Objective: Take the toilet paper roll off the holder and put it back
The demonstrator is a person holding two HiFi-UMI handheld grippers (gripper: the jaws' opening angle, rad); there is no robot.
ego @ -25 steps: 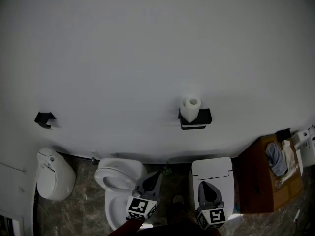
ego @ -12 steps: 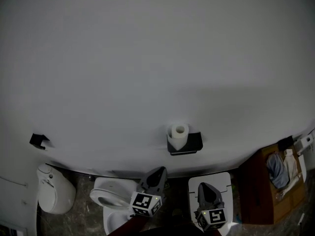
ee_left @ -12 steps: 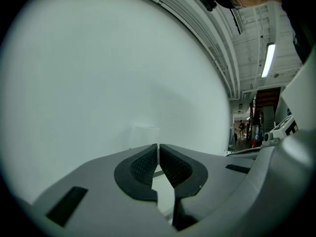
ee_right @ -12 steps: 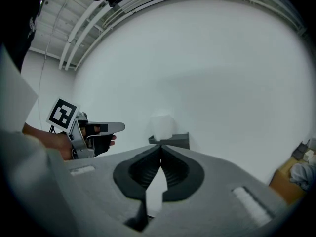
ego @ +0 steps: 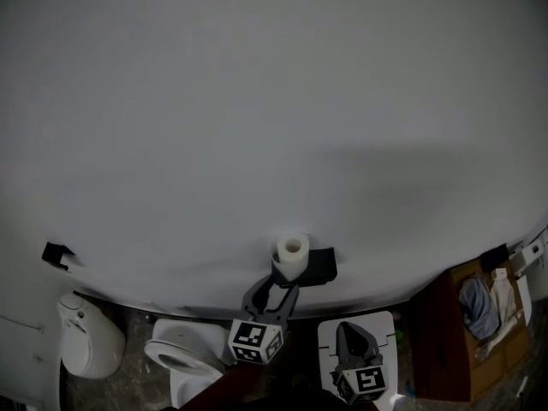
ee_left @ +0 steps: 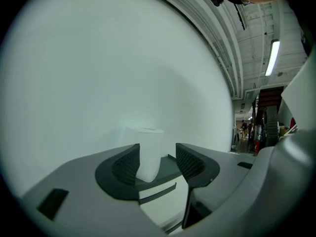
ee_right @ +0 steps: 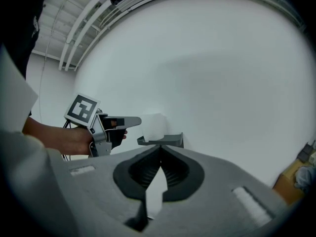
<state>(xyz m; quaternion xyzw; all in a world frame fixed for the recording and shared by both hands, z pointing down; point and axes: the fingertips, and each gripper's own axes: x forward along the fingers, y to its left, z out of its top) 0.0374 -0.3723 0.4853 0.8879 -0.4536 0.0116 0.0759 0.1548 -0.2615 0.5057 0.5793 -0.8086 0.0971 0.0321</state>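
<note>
White paper roll (ego: pixel 292 255), upright on the black wall holder (ego: pixel 322 266), just ahead of our left gripper (ego: pixel 276 291). Its jaws have just been opening, part-way apart, nothing pressed, which we judge readies a straddle. Right gripper (ee_right: pixel 159 169): jaws together, empty, held back.

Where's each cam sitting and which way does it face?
Head view: on the head, facing the wall; shows left gripper and right gripper.
Left gripper view: along its jaws, just opening; toilet paper roll at their tips, ungripped.
Right gripper view: along its shut jaws; left hand shows.
All share roll on holder.
</note>
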